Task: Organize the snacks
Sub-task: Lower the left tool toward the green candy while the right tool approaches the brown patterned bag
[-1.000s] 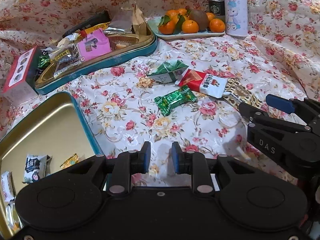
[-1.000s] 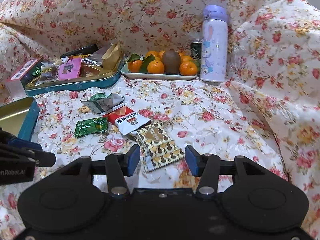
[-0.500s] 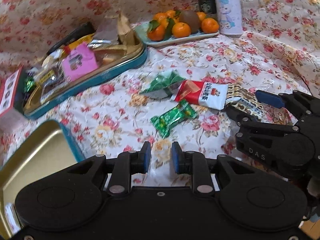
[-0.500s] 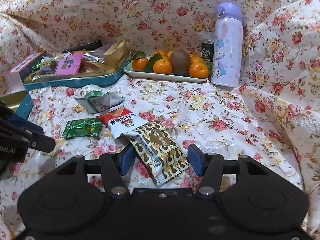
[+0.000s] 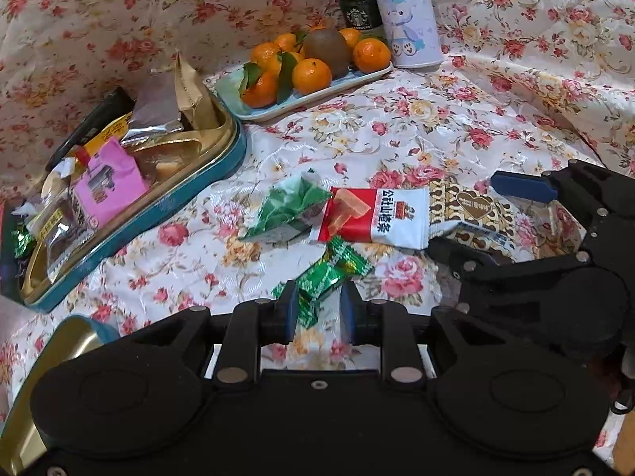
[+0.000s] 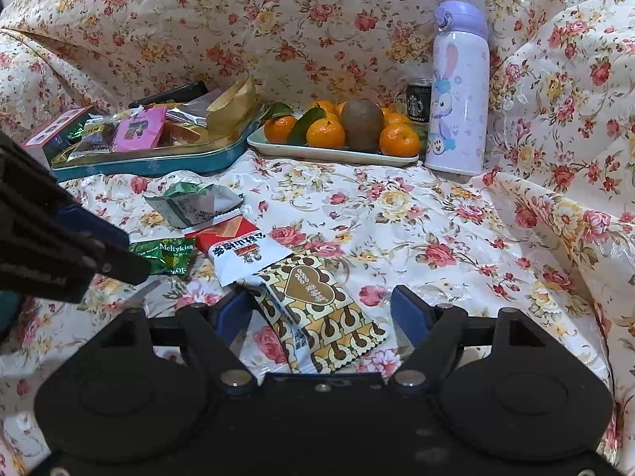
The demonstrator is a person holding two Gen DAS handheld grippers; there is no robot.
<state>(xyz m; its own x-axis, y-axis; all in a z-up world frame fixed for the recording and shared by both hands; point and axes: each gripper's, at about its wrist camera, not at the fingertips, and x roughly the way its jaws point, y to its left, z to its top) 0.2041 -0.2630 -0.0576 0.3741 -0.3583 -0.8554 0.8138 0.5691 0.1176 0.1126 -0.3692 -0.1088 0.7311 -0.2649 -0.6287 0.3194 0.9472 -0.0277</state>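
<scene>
A cream cloth printed with red roses (image 6: 397,214) covered the surface. On it lay a teal snack tin (image 6: 158,160) at upper left, a pale fruit tray (image 6: 337,154) at centre, a lilac rabbit-printed flask (image 6: 458,91) beside it, and four loose snack packets (image 6: 238,246) lower left.

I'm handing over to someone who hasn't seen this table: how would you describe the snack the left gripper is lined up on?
Start at the teal tin full of snacks, then look at the loose packets on the floral cloth beside it. Nearest the left gripper, between its open jaws, lies the small green Meltykiss candy. Its neighbours are a crumpled green wrapper and a larger red-and-white packet.
</scene>
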